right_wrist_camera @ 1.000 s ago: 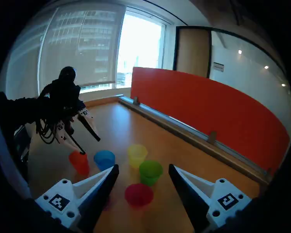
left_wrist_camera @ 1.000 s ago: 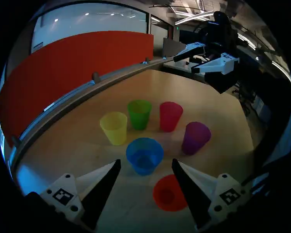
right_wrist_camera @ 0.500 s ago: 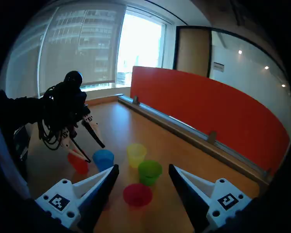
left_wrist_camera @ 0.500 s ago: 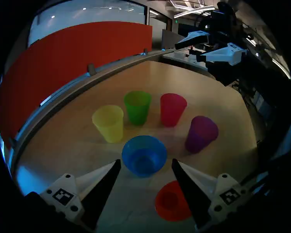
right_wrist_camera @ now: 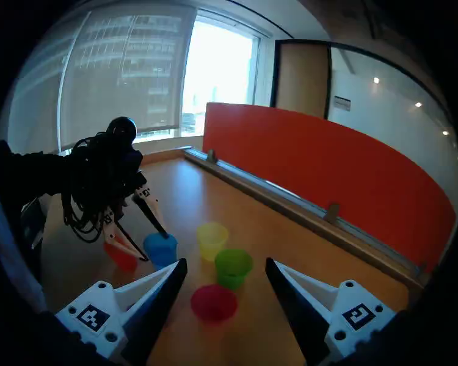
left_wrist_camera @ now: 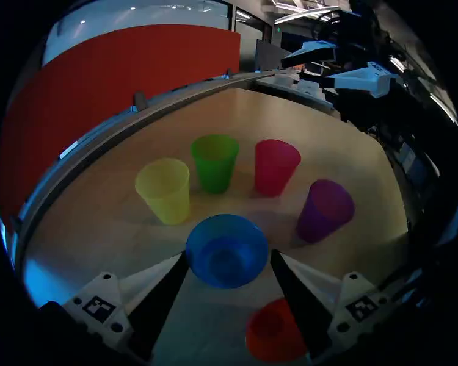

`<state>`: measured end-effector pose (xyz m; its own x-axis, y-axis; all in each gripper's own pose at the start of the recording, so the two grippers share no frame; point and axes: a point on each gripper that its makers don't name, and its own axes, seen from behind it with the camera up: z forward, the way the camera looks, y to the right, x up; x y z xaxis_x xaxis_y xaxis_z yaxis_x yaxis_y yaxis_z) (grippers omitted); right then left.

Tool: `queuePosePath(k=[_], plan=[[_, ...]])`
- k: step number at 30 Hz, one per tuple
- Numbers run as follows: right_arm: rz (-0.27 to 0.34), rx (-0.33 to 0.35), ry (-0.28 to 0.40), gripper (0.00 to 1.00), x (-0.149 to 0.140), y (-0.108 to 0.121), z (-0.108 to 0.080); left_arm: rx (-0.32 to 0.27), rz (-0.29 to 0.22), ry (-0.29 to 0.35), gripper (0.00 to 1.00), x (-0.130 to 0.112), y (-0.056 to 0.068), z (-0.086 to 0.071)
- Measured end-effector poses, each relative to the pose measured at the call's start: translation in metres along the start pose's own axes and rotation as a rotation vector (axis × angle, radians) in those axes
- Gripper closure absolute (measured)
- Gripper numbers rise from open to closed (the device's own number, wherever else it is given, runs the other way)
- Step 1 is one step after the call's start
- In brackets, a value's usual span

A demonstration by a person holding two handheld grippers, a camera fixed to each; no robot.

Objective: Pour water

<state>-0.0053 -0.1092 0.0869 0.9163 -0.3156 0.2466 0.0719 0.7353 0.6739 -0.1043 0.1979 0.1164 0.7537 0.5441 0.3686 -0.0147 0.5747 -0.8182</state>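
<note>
In the left gripper view, the left claw stands open along the bottom of the frame. Its two fingers are spread wide, and the blue cup stands between their tips at lower centre. Whether either tip touches the cup's wall cannot be told.

Behind it on the wooden desk, from left to right, stand four more cups:
- a yellow cup
- a green cup just beside the yellow one
- a pink-red cup at centre
- a purple cup at right of centre

All four are upright and apart from one another. An orange-red cup sits at the bottom edge, partly hidden behind the claw's right-hand finger. In the upper right, the right claw hangs above the desk with its fingers apart and nothing between them.

In the right gripper view, a dark-clad arm at the left of the frame holds the left claw. Its tips point down on either side of the blue cup, and the orange-red cup is just to the left. Rightward come the yellow cup, then the green cup, with the pink-red cup below them at lower centre. The right claw's own fingers gape open along the bottom, empty. A red partition lines the desk's edge on the right.
</note>
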Motion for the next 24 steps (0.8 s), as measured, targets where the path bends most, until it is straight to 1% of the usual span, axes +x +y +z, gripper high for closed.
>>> queuePosePath(k=[3,9,14,16,20,24], plan=[[0.002,-0.002,-0.002,0.0,-0.001,0.001,0.0,0.002,0.003,0.001,0.02,0.0,0.0,0.003],[0.004,-0.004,-0.002,0.0,-0.004,0.002,0.0,0.013,0.026,-0.018,0.02,-0.005,0.001,0.011],[0.004,-0.005,-0.004,0.0,-0.006,0.003,-0.001,0.019,0.019,-0.009,0.03,-0.003,0.0,0.014],[0.004,-0.005,-0.005,0.0,-0.008,0.003,-0.001,0.023,0.014,-0.005,0.04,-0.002,-0.001,0.015],[0.003,-0.006,-0.007,0.0,-0.01,0.004,-0.002,0.035,0.012,0.0,0.12,-0.002,-0.004,0.016],[0.004,-0.006,-0.008,0.0,-0.012,0.004,-0.002,0.043,0.017,0.002,0.13,-0.002,-0.005,0.016]])
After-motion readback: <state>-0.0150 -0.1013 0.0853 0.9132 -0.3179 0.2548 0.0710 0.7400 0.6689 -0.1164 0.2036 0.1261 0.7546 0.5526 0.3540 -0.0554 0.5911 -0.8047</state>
